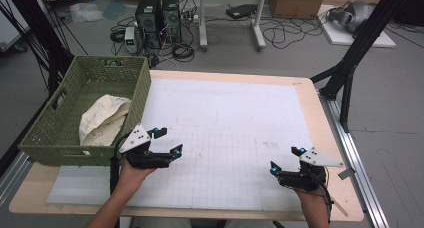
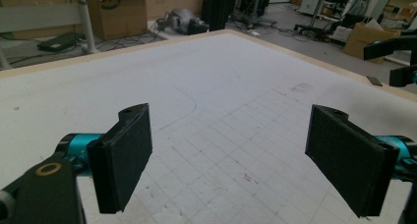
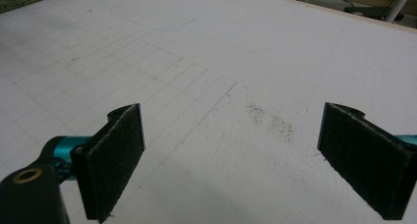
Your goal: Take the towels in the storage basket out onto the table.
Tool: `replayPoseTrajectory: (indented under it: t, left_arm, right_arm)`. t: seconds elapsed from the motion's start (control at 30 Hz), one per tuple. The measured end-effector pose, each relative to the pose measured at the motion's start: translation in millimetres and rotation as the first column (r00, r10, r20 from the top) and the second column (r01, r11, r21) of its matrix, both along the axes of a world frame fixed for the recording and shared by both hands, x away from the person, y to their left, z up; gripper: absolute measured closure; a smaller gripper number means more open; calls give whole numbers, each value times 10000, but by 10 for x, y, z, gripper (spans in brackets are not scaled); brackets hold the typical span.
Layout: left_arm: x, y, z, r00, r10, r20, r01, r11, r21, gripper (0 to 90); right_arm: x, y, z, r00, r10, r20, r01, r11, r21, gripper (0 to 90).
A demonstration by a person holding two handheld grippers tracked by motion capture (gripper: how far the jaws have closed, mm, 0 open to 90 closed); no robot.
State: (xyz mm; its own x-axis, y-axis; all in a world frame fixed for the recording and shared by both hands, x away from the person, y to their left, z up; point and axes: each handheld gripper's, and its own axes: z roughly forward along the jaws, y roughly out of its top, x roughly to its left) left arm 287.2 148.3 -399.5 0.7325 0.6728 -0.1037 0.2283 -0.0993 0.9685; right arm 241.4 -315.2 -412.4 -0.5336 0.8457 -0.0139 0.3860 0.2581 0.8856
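Note:
My left gripper (image 1: 168,141) hovers over the white gridded mat (image 1: 225,138) just right of a green woven basket (image 1: 60,133), jaws wide apart and nothing between them. In the left gripper view that gripper (image 2: 236,160) looks across the bare mat (image 2: 206,86), and the other gripper's teal-tipped jaws show at the far right edge. My right gripper (image 1: 287,159) is held near the front right of the mat, also open and empty. Its own view shows the right gripper (image 3: 241,160) above a speckled smudge (image 3: 273,123) on the mat. A cream cloth (image 1: 102,120) lies crumpled inside the basket.
The basket stands on the table's left side, its near wall close to my left hand. The wooden table edge (image 1: 327,138) runs along the right, with a black stand leg (image 1: 345,73) beyond it. Computers, cables and boxes sit on the floor behind.

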Motion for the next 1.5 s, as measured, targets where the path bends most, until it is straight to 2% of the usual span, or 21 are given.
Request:
replayPoseTrajectory:
  t: [0.17,0.23,0.33,0.7,0.87,1.0,1.07,1.23,1.37,1.5]
  left_arm:
    - [6,66,133,9997,106,198,-104,9999,-95,180]
    - [13,106,189,9999,87,114,-85,9998,-187,180]
    - [14,157,262,9999,-19,135,20,9999,-126,183]
    - [69,361,536,9982,252,535,-246,9996,-117,183]
    - [155,576,767,9965,423,715,-430,9990,74,186]
    - [194,692,875,9953,515,826,-526,9986,108,186]
    - [243,818,955,9936,671,909,-679,9977,62,186]
    - [312,973,991,9925,908,823,-910,9959,-10,185]
    - [389,1119,988,9895,1219,771,-1232,9923,122,186]
    - [500,1288,958,9861,1597,455,-1613,9863,334,185]
  right_arm:
    - [-12,3,4,10000,-16,20,16,10000,-70,97]
    - [-13,5,6,10000,-25,27,25,10000,-58,97]
    - [-13,19,7,10000,-15,53,16,9999,-129,97]
    - [-11,33,0,10000,37,13,-37,9998,-172,97]
    - [-7,35,-3,10000,15,-42,-15,9999,-170,97]
    - [-1,43,-8,10000,63,-38,-64,9998,-211,97]
    - [1,47,-10,10000,57,-26,-57,9997,-245,97]
    - [2,58,-14,10000,87,-43,-88,9995,-297,97]
    - [2,63,-14,9999,109,-74,-111,9995,-304,97]
    - [3,68,-17,9999,100,-76,-103,9994,-345,97]
